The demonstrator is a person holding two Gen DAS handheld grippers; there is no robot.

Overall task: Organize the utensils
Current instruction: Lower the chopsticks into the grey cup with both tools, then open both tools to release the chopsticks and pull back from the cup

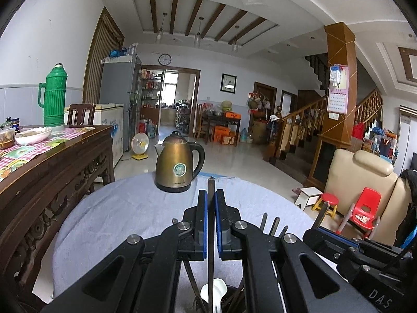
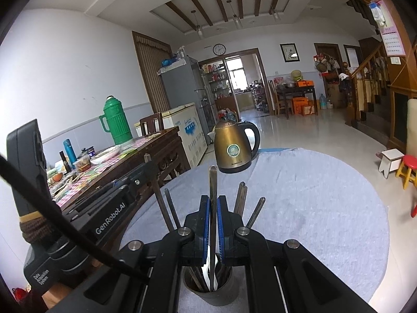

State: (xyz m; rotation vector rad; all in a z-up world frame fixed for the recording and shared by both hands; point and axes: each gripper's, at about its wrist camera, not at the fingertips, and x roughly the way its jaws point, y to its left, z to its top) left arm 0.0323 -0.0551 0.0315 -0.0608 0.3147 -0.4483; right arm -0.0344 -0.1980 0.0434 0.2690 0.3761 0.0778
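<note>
Careful: both left tongs (image 1: 211,200) and right tongs (image 2: 213,208) are pinched nearly closed on upright chopsticks (image 2: 213,182) standing in the holder cup (image 2: 208,294), near the kettle (image 2: 235,148); pulling sideways could tip the cup.

Left tool (image 1: 211,203) and right tool (image 2: 213,208): black linkages, blue pads, silver screws; white "GenRobot.AI" lettering.
</note>
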